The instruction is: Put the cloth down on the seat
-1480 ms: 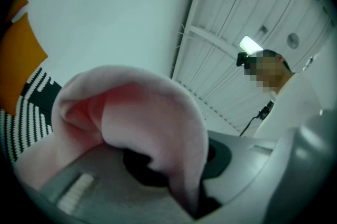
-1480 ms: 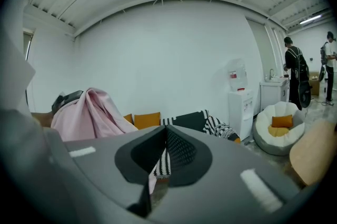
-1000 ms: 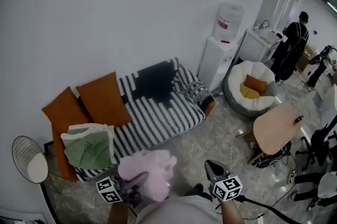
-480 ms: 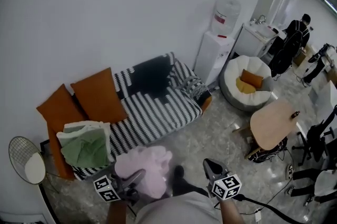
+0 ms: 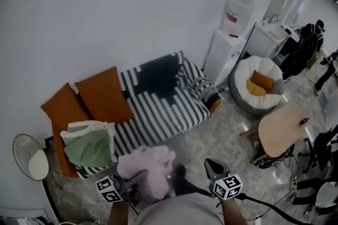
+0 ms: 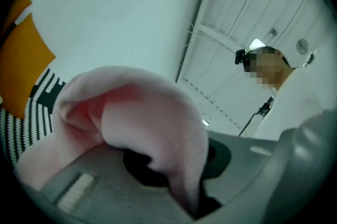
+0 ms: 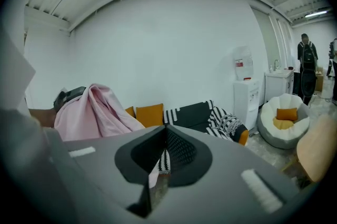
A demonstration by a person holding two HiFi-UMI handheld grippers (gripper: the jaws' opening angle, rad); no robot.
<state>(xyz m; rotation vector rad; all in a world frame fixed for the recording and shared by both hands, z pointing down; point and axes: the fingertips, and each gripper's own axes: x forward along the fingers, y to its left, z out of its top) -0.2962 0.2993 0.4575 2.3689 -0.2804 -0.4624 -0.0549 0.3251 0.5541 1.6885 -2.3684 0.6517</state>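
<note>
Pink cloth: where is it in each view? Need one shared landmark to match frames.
Head view: pink cloth at the bottom, left of centre, bunched on the left gripper.
Left gripper view: pink cloth fills the lower middle, pinched between the jaws.
Right gripper view: pink cloth left of centre.
Shared landmark: orange cushions on the striped sofa.

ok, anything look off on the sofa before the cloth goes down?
Nothing spilled or broken. Two things stand out in the head view: the patterned throw is bunched up at the right end of the sofa, and a stack of folded blankets takes up its left end. The striped middle looks free.
</note>
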